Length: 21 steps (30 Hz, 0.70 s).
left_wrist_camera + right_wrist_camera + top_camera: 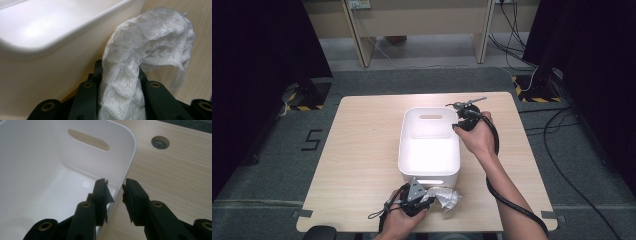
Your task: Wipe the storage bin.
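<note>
With the left gripper (120, 100) pinching the white mesh cloth (152, 42) beside the white bin (429, 142) and the right gripper (116, 195) straddling its rim unclamped, lifting the cloth in seemingly comes next.

The high view is looking forward and down from above the person's side of the table (362, 150), taking in the whole white bin (430, 142) at its middle and the floor beyond. The left gripper view is sitting close against the bin (50, 32), facing along its outer wall just below the rim. The right gripper view is hovering just over the bin's side rim (125, 170), looking down into it toward the handle slot (88, 140). All three views are sharing the bin.
</note>
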Tool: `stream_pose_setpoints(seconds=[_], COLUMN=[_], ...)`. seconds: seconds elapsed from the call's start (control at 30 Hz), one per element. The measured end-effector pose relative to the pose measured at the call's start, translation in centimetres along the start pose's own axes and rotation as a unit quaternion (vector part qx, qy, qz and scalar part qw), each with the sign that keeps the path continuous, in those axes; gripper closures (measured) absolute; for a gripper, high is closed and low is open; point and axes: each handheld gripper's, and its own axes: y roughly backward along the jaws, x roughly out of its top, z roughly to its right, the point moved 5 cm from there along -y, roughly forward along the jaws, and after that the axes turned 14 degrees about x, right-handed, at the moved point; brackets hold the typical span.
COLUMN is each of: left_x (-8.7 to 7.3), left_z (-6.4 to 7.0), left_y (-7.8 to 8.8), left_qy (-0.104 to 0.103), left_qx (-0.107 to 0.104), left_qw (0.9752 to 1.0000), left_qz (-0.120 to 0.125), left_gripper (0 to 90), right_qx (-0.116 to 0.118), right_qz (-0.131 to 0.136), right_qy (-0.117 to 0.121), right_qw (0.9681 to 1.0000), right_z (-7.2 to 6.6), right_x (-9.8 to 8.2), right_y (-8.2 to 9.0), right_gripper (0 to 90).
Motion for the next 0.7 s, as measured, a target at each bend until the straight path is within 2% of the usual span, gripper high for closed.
stream_pose_setpoints(seconds=[0.27,0.37,0.5,0.7], left_x=[-0.2,-0.2,0.2,1.2], left_z=[-1.0,-1.2,-1.4,-1.7], left_y=[0.9,1.2,1.7,3.0], left_qy=[0.008,0.005,0.014,0.012], left_qx=[0.008,0.010,0.011,0.016], left_qw=[0.9999,0.9999,0.9998,0.9997], left_qz=[0.002,0.001,0.004,0.011], left_gripper=[72.2,72.1,72.1,72.1], right_qx=[0.000,0.000,0.001,0.001], right_qz=[-0.001,0.000,-0.001,-0.005], right_qy=[0.000,-0.001,0.000,0.001], right_qw=[1.0000,1.0000,1.0000,1.0000], right_z=[0.0,0.0,0.0,0.1], right_x=[0.0,0.0,0.0,-0.1], right_y=[-0.1,-0.1,-0.1,-0.2], right_gripper=[70.9,70.9,71.0,72.5])
